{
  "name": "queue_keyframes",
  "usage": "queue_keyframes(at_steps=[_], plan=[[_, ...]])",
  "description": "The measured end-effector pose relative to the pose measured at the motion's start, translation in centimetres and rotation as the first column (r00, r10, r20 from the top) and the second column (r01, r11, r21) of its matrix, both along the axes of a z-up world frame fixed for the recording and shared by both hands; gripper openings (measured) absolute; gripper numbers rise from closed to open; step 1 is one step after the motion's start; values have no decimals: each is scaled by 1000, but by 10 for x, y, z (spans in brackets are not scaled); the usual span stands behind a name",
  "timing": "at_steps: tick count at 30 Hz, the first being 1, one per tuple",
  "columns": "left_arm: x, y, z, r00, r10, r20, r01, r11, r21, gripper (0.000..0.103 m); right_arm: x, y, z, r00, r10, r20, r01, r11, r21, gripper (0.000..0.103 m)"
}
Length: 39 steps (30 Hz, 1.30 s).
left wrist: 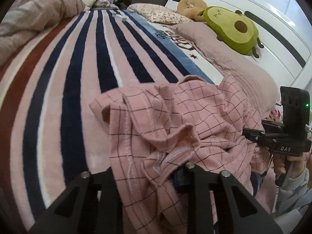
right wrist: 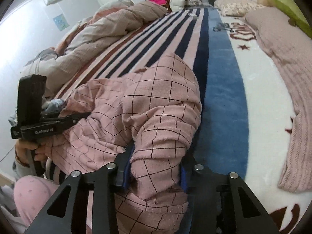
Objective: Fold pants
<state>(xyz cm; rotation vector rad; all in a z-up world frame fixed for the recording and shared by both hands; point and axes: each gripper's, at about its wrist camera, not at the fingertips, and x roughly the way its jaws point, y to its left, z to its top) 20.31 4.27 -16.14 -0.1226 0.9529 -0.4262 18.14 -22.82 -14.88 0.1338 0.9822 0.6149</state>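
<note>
We have both tongs, the left tongs [left wrist: 148,177] and the right tongs [right wrist: 154,177], clamped on bunched edges of the pink checked pants [left wrist: 175,120], heaped at six o'clock on the striped bed [left wrist: 78,68], probably to spread them flat.

Pants [left wrist: 165,128] bunched on blanket [left wrist: 78,81]; pillows [left wrist: 224,46] right, duvet [left wrist: 35,19] left.

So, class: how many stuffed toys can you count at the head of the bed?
2. The green avocado plush lies on the pink pillow by the white headboard; a tan plush sits just behind it. Others may be hidden.
</note>
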Motion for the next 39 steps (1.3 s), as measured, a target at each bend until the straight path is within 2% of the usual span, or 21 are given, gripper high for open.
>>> queue_keyframes(at_steps=[5, 13, 21, 25, 33, 39], plan=[[-10, 5, 20, 999, 4, 52, -4, 1000, -6, 15, -8, 2, 12, 999, -5, 31, 5, 1000, 10, 29], [-29, 15, 45, 993, 13, 119, -12, 1000, -12, 14, -21, 15, 40, 997, 2, 81, -4, 1000, 27, 29], [-57, 45, 80, 977, 48, 206, -45, 999, -23, 13, -36, 37, 70, 991, 35, 129, -41, 998, 44, 27], [-68, 63, 103, 971, 76, 226, -72, 997, -24, 13, -41, 52, 90, 987, 54, 153, -65, 995, 70, 27], [-94, 105, 162, 939, 135, 316, -147, 989, 13, 13, -47, 95, 138, 965, 128, 229, -154, 983, 98, 27], [-112, 140, 186, 917, 191, 350, -211, 977, 19, 13, -45, 133, 161, 947, 195, 255, -231, 966, 119, 27]])
